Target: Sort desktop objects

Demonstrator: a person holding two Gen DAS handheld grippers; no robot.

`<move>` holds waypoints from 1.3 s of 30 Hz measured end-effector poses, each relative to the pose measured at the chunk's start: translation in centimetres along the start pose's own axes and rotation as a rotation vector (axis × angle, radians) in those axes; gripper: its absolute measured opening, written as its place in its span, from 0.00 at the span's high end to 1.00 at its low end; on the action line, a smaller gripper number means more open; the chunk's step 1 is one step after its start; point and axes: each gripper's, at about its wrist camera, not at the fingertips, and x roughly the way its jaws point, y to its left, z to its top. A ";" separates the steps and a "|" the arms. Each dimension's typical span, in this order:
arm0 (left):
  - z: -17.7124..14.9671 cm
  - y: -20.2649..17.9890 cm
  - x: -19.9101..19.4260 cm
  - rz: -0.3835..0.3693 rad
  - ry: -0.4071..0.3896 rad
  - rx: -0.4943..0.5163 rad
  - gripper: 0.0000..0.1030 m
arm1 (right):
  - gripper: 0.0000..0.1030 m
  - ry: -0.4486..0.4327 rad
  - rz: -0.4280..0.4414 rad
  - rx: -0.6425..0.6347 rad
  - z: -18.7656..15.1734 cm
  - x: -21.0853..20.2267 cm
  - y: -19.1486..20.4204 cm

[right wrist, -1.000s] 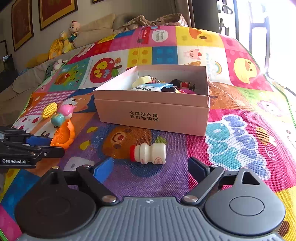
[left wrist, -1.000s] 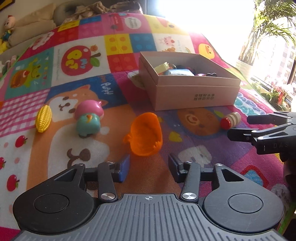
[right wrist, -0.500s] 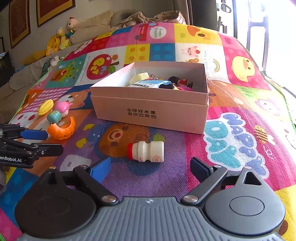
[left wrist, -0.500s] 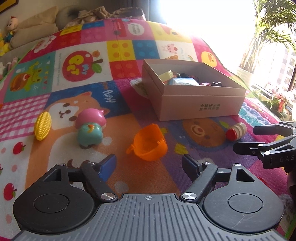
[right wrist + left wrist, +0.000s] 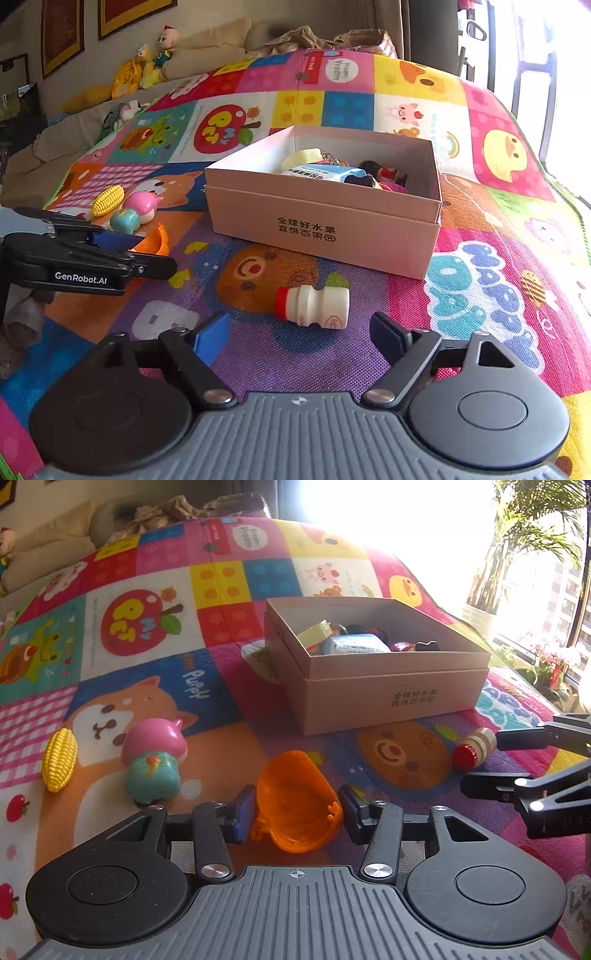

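An orange pumpkin-shaped toy half (image 5: 295, 814) lies on the play mat between the fingers of my left gripper (image 5: 297, 814); the jaws stand on either side of it, close to or touching its sides. It also shows in the right wrist view (image 5: 155, 242). My right gripper (image 5: 299, 338) is open, just short of a small white yogurt bottle with a red cap (image 5: 314, 304), also in the left wrist view (image 5: 474, 747). A pink cardboard box (image 5: 325, 221) holds several items. A yellow corn toy (image 5: 59, 764) and a pink-and-teal figure (image 5: 153, 762) lie to the left.
The colourful play mat (image 5: 221, 720) covers the surface. Cushions and plush toys (image 5: 147, 66) sit at the back left. A potted palm (image 5: 517, 554) stands by the bright window on the right.
My left gripper moved forward around the orange toy and its fingers narrowed onto its sides. My right gripper moved closer to the yogurt bottle and stayed open.
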 end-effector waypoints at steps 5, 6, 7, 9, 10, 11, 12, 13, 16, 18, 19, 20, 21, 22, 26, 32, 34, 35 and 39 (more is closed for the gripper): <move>-1.0 -0.5 -2.2 -0.016 0.001 0.001 0.49 | 0.46 0.034 -0.041 0.021 0.9 1.4 -0.5; -1.2 -0.7 -2.7 -0.023 0.001 0.004 0.49 | 0.56 0.039 -0.040 0.014 1.1 1.4 -0.5; -1.4 -0.8 -3.2 -0.027 0.000 0.008 0.49 | 0.58 0.045 -0.036 0.012 1.2 1.2 -0.5; -1.5 -1.1 -4.3 -0.036 -0.012 0.021 0.49 | 0.59 0.058 -0.007 0.029 1.4 0.6 -0.6; -1.3 -1.3 -4.9 -0.040 -0.024 0.027 0.49 | 0.59 0.059 0.007 0.031 1.5 0.1 -0.7; -1.1 -1.4 -5.4 -0.043 -0.035 0.033 0.49 | 0.59 0.056 0.014 0.027 1.6 -0.5 -0.7; -0.6 -1.6 -6.0 -0.046 -0.054 0.044 0.49 | 0.59 0.047 0.017 0.018 1.9 -1.4 -0.6; -0.1 -1.8 -6.6 -0.046 -0.074 0.055 0.49 | 0.59 0.035 0.017 0.007 2.1 -2.3 -0.6; 2.2 -2.7 -8.0 -0.043 -0.147 0.090 0.49 | 0.59 -0.037 0.020 -0.011 4.0 -6.0 -0.9; 4.0 -3.5 -8.5 -0.038 -0.196 0.124 0.49 | 0.59 -0.108 0.038 -0.005 5.9 -8.7 -1.4; 4.9 -4.0 -8.4 -0.037 -0.213 0.147 0.49 | 0.59 -0.148 0.042 -0.007 6.9 -10.0 -1.7; 6.0 -4.6 -8.1 -0.034 -0.226 0.172 0.49 | 0.59 -0.180 0.042 -0.012 7.8 -11.0 -1.9; 7.0 -5.0 -7.7 -0.027 -0.236 0.191 0.49 | 0.59 -0.217 0.039 -0.021 9.0 -12.1 -2.1; 8.2 -5.4 -7.0 -0.019 -0.245 0.203 0.49 | 0.59 -0.251 0.032 -0.032 10.1 -12.8 -2.2; 12.6 -6.1 -3.7 -0.021 -0.284 0.173 0.49 | 0.59 -0.331 -0.017 -0.064 14.0 -13.1 -2.5; 14.0 -4.3 0.9 -0.037 -0.198 0.042 0.35 | 0.59 -0.290 -0.012 0.022 20.0 -7.7 -5.0; 12.5 -3.1 0.9 -0.035 -0.192 0.010 0.27 | 0.59 -0.259 -0.014 0.067 21.3 -5.0 -5.9; 11.6 -2.5 0.8 -0.030 -0.190 0.001 0.26 | 0.58 -0.255 -0.033 0.076 21.6 -4.0 -6.2; 7.8 0.1 0.0 0.020 -0.165 -0.029 0.19 | 0.55 -0.214 -0.065 0.088 20.8 -0.7 -6.5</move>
